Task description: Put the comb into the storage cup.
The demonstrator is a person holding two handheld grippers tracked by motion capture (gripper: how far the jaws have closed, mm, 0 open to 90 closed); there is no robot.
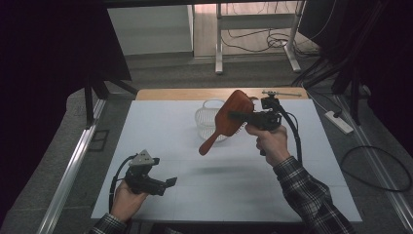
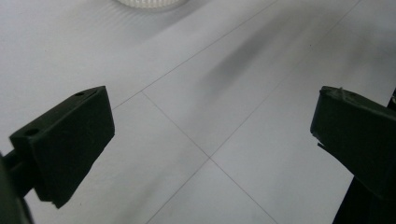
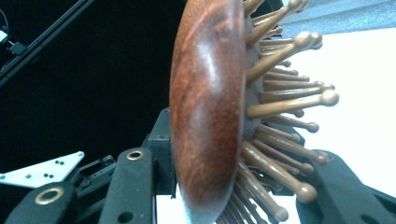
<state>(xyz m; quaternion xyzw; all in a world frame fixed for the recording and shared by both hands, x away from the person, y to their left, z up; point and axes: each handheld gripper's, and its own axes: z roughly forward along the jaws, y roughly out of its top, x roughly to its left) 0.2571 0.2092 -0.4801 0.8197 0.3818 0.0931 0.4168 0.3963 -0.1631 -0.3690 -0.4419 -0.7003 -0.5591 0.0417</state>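
Right gripper (image 1: 242,116) held up above the far middle of the white table (image 1: 160,146), jaws clamped on the head of a wooden hairbrush (image 1: 229,117). Brush is off the table, tilted, smooth back toward the camera in the high view, handle pointing down and left. In the right gripper view the 2 jaws press the head from either side, 1 on the polished back, 1 among the round-tipped wooden pins (image 3: 285,100). White wire basket (image 1: 208,119) stands on the table just behind and below the brush; whether the brush touches it cannot be told. Left gripper (image 1: 169,183) sits low near the table's near left, well apart from the brush, jaws spread wide with nothing between them; bare table under them, basket rim (image 2: 149,3) at the top edge of the left gripper view.
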